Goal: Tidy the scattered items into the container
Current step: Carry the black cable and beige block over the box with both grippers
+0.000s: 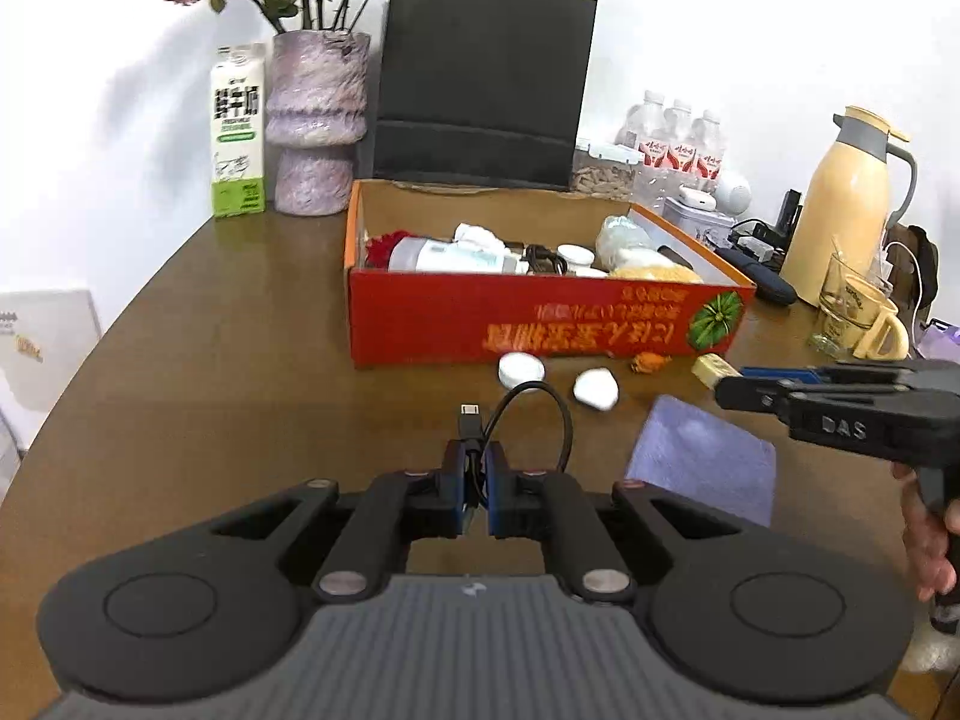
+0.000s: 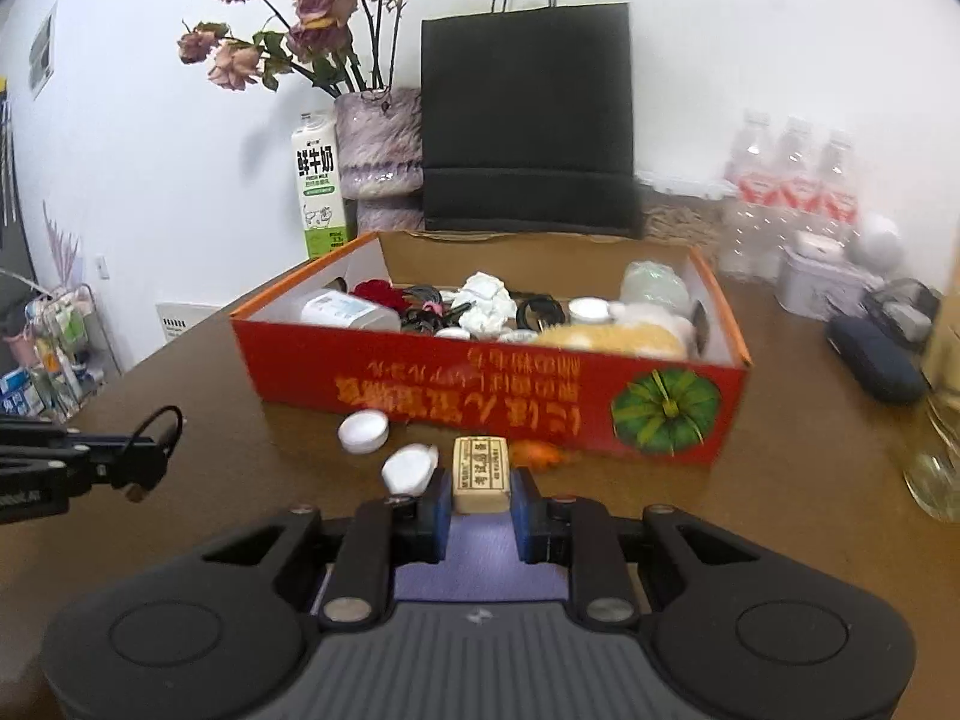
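Only the left wrist view shows the left gripper (image 1: 474, 468) clamped tight on a black cable (image 1: 540, 414), whose loop and plug stick out above the brown bench (image 1: 210, 390). It also shows a person's hand (image 1: 930, 546) on the handle of the right gripper (image 1: 729, 390), at the frame's right edge.

The right wrist view shows up close what the other sees only from the side – the right gripper (image 2: 480, 495) narrowed around a small cream bar (image 2: 480, 474) with a printed label, its blue pads at the bar's sides, over a lilac cloth (image 2: 480, 558).

The red box (image 2: 480, 396), already holding a white bottle, crumpled tissue, cables and small jars, stands just beyond both grippers. Before its front wall lie two white items – a round cap (image 2: 363, 431) and a rounded case (image 2: 411, 468) – and one small orange piece (image 2: 540, 455).

Behind the box stand one black paper bag (image 2: 528, 120), one vase of dried roses (image 2: 384, 156), one milk carton (image 2: 318, 186) and three water bottles (image 2: 792, 180).
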`<state>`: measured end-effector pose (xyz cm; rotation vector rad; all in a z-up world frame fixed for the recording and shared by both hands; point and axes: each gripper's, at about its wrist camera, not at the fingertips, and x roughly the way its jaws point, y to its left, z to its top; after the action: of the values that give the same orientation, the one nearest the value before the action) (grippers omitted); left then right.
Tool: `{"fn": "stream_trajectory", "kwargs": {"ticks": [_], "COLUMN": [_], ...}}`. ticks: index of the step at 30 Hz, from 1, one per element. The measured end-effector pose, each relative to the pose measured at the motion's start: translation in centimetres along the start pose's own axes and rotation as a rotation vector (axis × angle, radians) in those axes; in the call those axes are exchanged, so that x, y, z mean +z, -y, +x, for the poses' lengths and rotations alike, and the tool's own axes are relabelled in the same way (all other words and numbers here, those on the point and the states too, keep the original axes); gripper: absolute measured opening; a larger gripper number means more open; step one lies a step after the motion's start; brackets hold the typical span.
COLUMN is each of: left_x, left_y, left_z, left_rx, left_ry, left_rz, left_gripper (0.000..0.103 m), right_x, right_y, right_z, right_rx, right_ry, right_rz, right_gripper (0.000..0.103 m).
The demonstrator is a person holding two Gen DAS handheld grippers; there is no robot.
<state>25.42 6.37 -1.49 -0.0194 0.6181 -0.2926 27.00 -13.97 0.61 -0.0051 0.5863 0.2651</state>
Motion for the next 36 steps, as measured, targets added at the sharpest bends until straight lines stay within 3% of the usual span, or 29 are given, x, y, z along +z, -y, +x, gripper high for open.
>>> {"fn": "stream_trajectory", "kwargs": {"ticks": [11, 22, 28, 36], "left_x": [-2.5, -4.8, -5.5, -3.2], "left_y": [2.3, 4.6, 4.5, 3.8], "left_z": [-6.0, -11.2, -11.3, -9.2], "left_rx": [-0.035, -0.070, -0.078, -0.085], "left_ry": [0.025, 0.052, 0.026, 0.033], "left_rz": [-0.044, -0.028, -0.042, -0.041], "left_gripper": [0.007, 0.007, 0.007, 0.007], "right_x": [-5.2, -7.4, -7.7, -5.8], "right_y": [-1.5, -2.1, -2.1, -1.1], "right_z": [-8.0, -14.4, -16.1, -14.6], "right_rx": [-0.039, -0.072, -0.051, -0.046], "right_ry": [-0.013, 0.041, 0.052, 0.059], "right_rz": [0.028, 0.035, 0.059, 0.072], "right_gripper": [0.019, 0.019, 0.020, 0.019]}}
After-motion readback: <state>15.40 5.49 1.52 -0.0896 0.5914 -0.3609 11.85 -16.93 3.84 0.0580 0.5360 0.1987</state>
